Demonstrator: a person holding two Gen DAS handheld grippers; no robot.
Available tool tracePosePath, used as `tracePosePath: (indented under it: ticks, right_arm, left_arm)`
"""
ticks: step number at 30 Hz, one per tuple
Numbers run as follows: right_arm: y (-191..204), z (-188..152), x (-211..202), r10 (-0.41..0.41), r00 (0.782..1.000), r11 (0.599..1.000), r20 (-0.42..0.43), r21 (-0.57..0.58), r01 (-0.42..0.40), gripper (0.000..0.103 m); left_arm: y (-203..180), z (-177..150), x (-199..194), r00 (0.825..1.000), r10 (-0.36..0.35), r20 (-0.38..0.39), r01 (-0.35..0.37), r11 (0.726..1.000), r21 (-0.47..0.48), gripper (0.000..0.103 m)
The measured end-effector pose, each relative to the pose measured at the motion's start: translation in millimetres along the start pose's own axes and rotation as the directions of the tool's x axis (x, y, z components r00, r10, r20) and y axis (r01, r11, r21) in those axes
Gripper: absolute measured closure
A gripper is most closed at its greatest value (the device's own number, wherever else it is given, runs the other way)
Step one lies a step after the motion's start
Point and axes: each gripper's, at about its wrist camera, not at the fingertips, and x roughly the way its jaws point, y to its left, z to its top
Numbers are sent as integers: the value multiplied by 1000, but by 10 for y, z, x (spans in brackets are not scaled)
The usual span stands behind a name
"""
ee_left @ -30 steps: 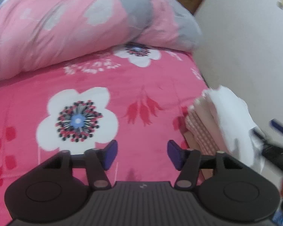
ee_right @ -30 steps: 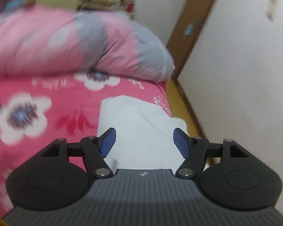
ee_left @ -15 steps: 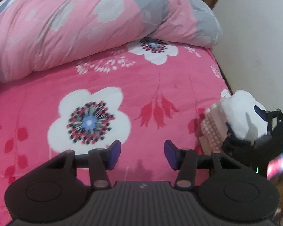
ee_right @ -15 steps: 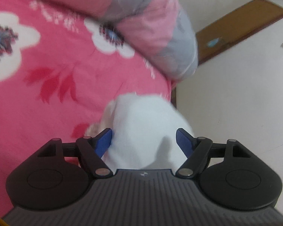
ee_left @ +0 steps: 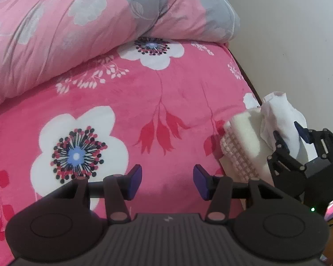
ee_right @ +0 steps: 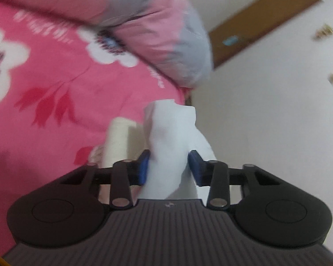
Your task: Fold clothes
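Left wrist view
Left claw: I am holding the left gripper [ee_left: 167, 181] over the bright pink flower-printed blanket [ee_left: 126, 102], its purple pads standing apart with nothing between them.
Ahead of the claw: a puffy pink-and-grey floral quilt [ee_left: 82, 26] is lying bunched across the far side of the blanket.
Right of the claw: a small stack of folded clothes is sitting at the blanket's edge, a pink-and-white checked folded piece [ee_left: 238, 155] with a cream folded piece [ee_left: 247, 128] on it.
Task thing: the white soft cloth [ee_left: 282, 115] is rising off that stack, pinched up into a peak.
Right claw seen from here: the right gripper [ee_left: 289, 132] is reaching in from the right, its fingers closing on the white cloth.

Right wrist view
Right claw: I am squeezing the blue pads [ee_right: 143, 168] against both sides of the white cloth [ee_right: 171, 141], so this claw is clamped on it.
Task thing: the cloth is standing up between the pads and beyond them.
Left of the claw: the cream folded piece [ee_right: 119, 137] is lying just beside the gripped cloth, on the pink blanket [ee_right: 46, 82].
Ahead: the quilt [ee_right: 148, 20] is showing blurred; a brown wooden door [ee_right: 255, 20] is sitting in the white wall [ee_right: 277, 115] to the right.
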Motion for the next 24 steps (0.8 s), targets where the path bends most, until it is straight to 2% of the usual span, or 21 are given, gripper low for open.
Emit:
tracePosePath:
  ticks: [3, 4, 6, 9, 13, 17, 20, 24]
  right_arm:
    - [8, -28, 68, 3, 1000, 1000, -14, 10, -3, 67]
    - [3, -44, 98, 14, 1000, 1000, -20, 19, -13, 70]
    - [-143, -77, 98, 50, 999, 991, -13, 127, -48, 88]
    - [-518, -246, -96, 111, 992, 936, 61, 330, -125, 90]
    - [-817, -571, -282, 178, 975, 828, 132, 515, -221, 91]
    - [-977, -839, -396, 127, 968, 726, 217, 644, -239, 91]
    - [-1028, -974, -388, 99, 963, 666, 250, 702, -251, 91]
    - [-1067, -1095, -323, 79, 958, 630, 275, 731, -262, 91]
  left_arm:
    - [-97, -5, 40, 999, -34, 8, 34, 999, 27, 52]
    - [-141, -10, 58, 999, -47, 14, 46, 998, 41, 51]
    - [-271, -28, 136, 997, -74, 28, 71, 993, 91, 51]
    - [-514, -87, 324, 992, -106, 70, 91, 976, 199, 50]
    - [-892, -114, 626, 983, -148, 106, 101, 927, 360, 49]
    - [-1139, -135, 803, 977, -185, 103, 120, 886, 447, 49]
    - [-1325, -151, 936, 972, -212, 99, 133, 850, 510, 49]
    - [-1569, -171, 1109, 965, -246, 91, 147, 795, 589, 49]
